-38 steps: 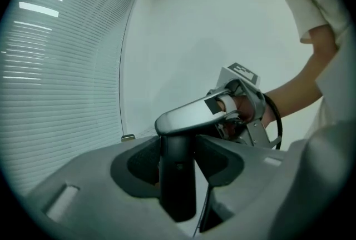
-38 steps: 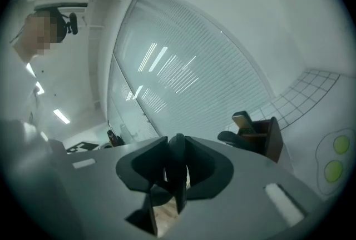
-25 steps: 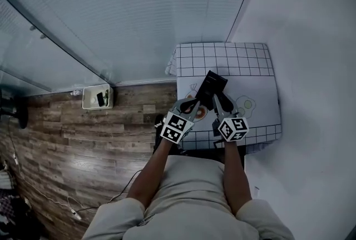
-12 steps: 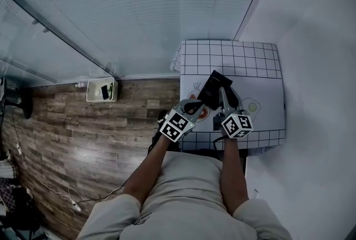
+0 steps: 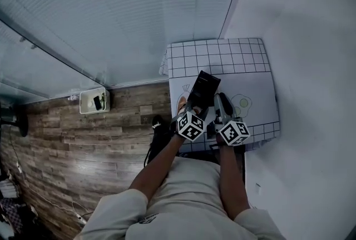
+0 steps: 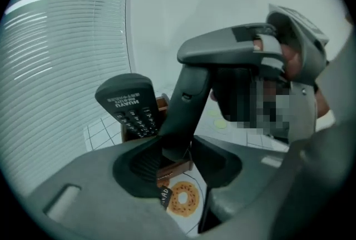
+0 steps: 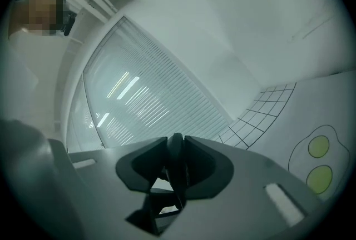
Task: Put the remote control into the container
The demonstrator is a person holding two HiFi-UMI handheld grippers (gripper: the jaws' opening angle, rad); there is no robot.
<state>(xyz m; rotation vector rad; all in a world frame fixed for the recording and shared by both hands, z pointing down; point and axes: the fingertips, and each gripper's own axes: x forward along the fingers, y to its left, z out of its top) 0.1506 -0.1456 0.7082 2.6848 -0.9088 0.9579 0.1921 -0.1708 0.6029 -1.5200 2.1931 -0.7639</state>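
Remote control (image 5: 201, 88) stands tilted over the counter (image 5: 261, 83) by the brown container (image 6: 161, 103), its thin edge pinched in the right gripper (image 7: 175, 164) jaws. The left gripper (image 6: 181, 165) jaws, just opened, hold nothing. Held one-sided, it may swivel and miss the container.

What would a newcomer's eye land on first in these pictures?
The black remote stands with its lower end in a brown container, gripped by the right gripper. The left gripper has just opened, a brown edge of that container between its jaws, over a doughnut print on the cloth.
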